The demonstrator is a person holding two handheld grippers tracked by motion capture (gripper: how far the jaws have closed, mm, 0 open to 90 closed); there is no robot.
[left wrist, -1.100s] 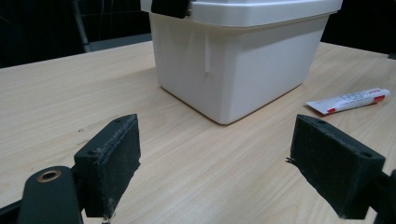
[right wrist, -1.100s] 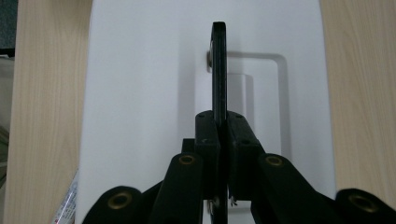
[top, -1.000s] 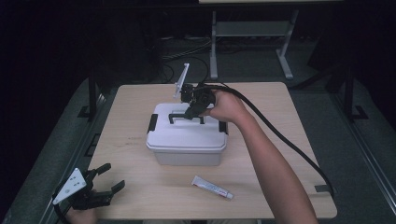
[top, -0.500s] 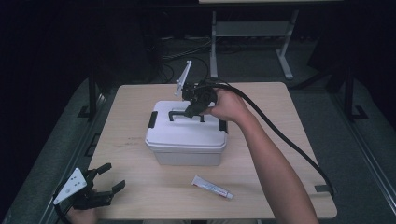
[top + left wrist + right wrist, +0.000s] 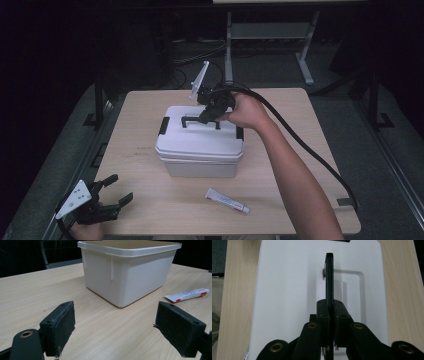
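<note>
In the high view we see a white rectangular plastic storage box (image 5: 200, 147) near the centre of the frame, on a pale wooden table (image 5: 300, 130). Its white lid (image 5: 197, 137) carries a black hinged carrying handle (image 5: 192, 120), raised upright, and 2 black side latches at the lid's left and right edges. The right gripper (image 5: 206, 116) comes in from the right of the frame and sits on the handle, just above the lid.

The right gripper view gives what the high view leaves too small to judge: looking straight down on the lid (image 5: 287, 290), we see the handle (image 5: 329, 277) edge-on as a thin black bar running up the middle of the frame, and the right gripper (image 5: 331, 312) has both pads pressed against it from either side. The jaws are clamped on the handle.

At the lower left of the high view, the left gripper (image 5: 112, 192) rests near the table's front corner, well apart from the box, its jaws spread. The left gripper view confirms this: the left gripper (image 5: 115, 325) shows 2 black pads at the lower corners of the frame with bare table between them. That view also shows the box's side wall (image 5: 130, 275) from low down, and a small white tube with red print (image 5: 187, 295) lying at the right, which the high view places below the box (image 5: 227, 201).
</note>
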